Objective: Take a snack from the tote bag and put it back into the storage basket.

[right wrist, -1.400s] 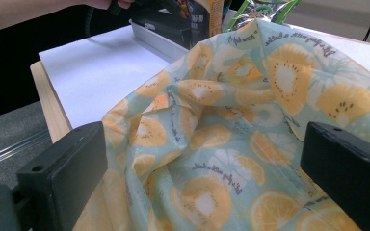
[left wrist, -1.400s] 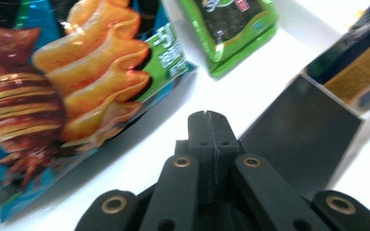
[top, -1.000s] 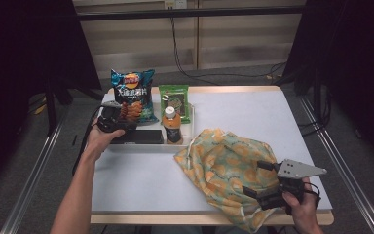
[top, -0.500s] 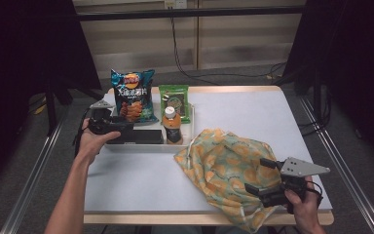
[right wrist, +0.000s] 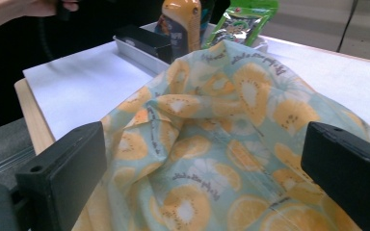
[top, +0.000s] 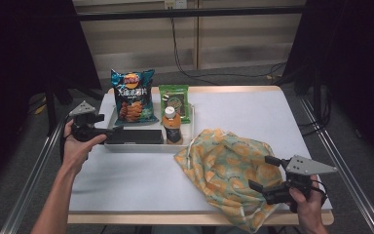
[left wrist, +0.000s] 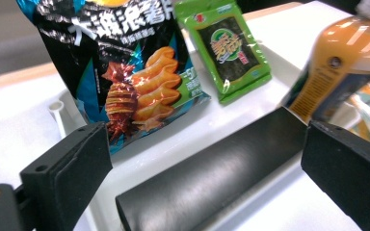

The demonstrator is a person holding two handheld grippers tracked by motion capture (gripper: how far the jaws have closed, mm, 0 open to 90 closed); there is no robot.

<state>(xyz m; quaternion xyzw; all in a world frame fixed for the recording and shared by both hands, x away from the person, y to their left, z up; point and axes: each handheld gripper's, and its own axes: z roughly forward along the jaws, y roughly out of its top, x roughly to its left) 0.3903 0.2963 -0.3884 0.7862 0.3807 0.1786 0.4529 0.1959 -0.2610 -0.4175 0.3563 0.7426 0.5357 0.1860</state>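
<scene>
— Pulling back from the tray, the left gripper [top: 108,134] is now sitting at the table's left edge, where a second ago it was over the snacks; its jaws have just been opening.

— Is anything lying between them?

— In the left gripper view the long black box [left wrist: 212,178] is running between the two wide-spread pads, but neither pad is pressing on it. That box is lying along the front of the shallow white tray [top: 141,147], just left of the orange-brown drink bottle with the white cap [top: 172,126].

— And behind it?

— A blue and black bag of crisps [top: 132,95] is leaning at the tray's back left, with a flat green seaweed packet [top: 174,101] beside it.

— What is the right gripper [top: 264,174] doing?

— It is staying near the front right corner, jaws standing open on either side of the pale green cloth bag printed with orange slices [top: 229,168], which is slumping on the white table [top: 126,180].
</scene>
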